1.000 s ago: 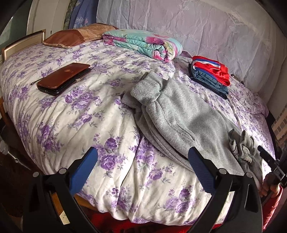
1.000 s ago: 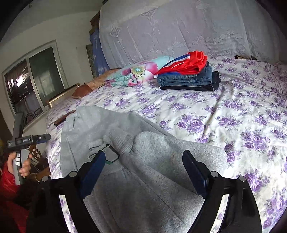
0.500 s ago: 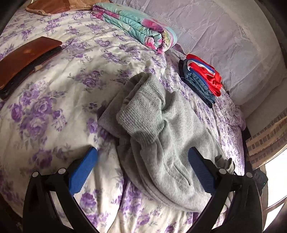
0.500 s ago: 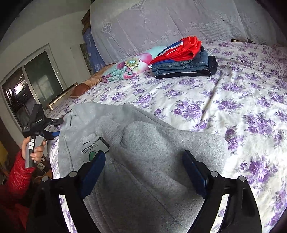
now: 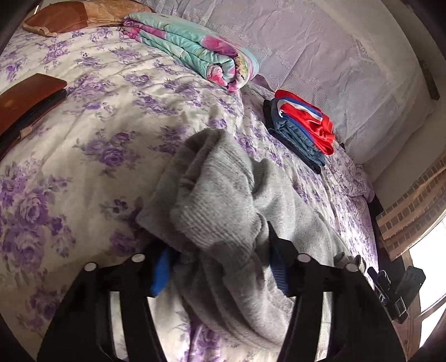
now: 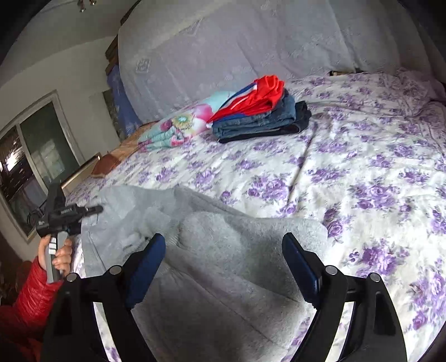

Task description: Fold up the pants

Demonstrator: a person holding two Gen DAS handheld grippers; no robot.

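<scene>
On the bed (image 5: 92, 131), near its front edge: grey pants (image 5: 223, 206) lie in a crumpled heap on the purple-flowered cover, ribbed cuffs bunched at one end, the rest trailing along the edge toward the waistband.

Left tool (image 5: 220, 267): fingers narrowed in around the cuff end, blue pads touching fabric on both sides, a wad of ribbed knit between them. Looks gripped, cloth bulges up over the pads.

Right tool (image 6: 223, 267): fingers wide apart, nothing between them. It hangs over the other end of the pants (image 6: 228, 250); can't tell whether the tips touch the cloth. In the right view the left hand (image 6: 57, 253), red sleeve, holds the left tool's handle at the bed's left edge.

Other stuff on the bed:
- stack of folded clothes (image 5: 303, 131) toward the far edge, red item on top, denim under it; also seen in the right view (image 6: 259, 114)
- rolled floral blanket (image 5: 192, 53) beside the stack, by the headboard
- brown case (image 5: 25, 108) near the left edge
- brown pillow (image 5: 69, 16) at the far left corner
</scene>
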